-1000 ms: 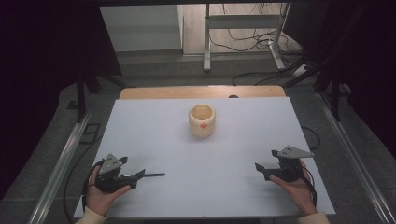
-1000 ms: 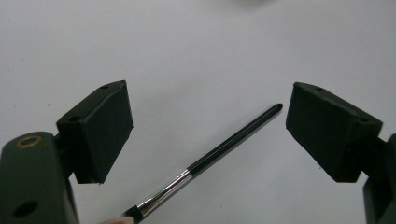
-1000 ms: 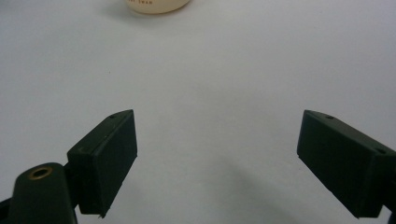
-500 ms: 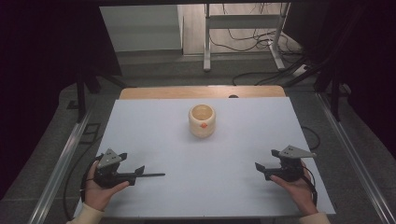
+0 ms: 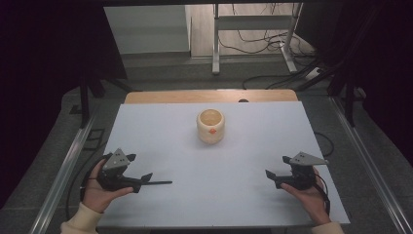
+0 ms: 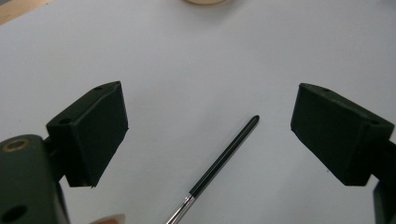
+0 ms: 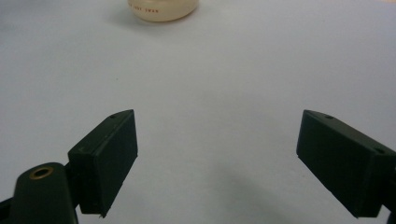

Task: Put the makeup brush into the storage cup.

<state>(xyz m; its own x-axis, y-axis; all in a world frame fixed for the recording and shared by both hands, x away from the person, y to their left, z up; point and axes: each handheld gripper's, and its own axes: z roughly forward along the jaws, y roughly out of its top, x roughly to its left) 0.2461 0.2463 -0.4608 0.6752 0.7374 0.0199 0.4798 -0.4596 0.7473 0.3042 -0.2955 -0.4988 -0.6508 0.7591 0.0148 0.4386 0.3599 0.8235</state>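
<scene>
I work over the white table (image 5: 160, 126), largest thing in the high view, with a wooden strip along its far edge. The cream cup (image 5: 211, 126) stands upright near the table's middle, toward the far side, well apart from both tools.

The left gripper (image 5: 143, 181) rests low at the near left, held in my left hand (image 5: 97, 187). Its jaws stand wide apart and grip nothing. The right gripper (image 5: 270, 173) rests at the near right in my right hand (image 5: 309, 195), jaws likewise spread wide with bare table between them.

The item in hand is the pen (image 6: 223, 158), a slim black stick with a silver section near its base. It lies on the table between the left jaws, touching neither one.

Governing relation: in the high view the pen (image 5: 157, 183) runs roughly left to right, its tip pointing toward the table's middle. It lies directly ahead of the left gripper, along the line of that tool rather than across it. The right gripper is well apart from it. I judge the left hand the nearer; closing squarely calls for jaws set across the long axis.
</scene>
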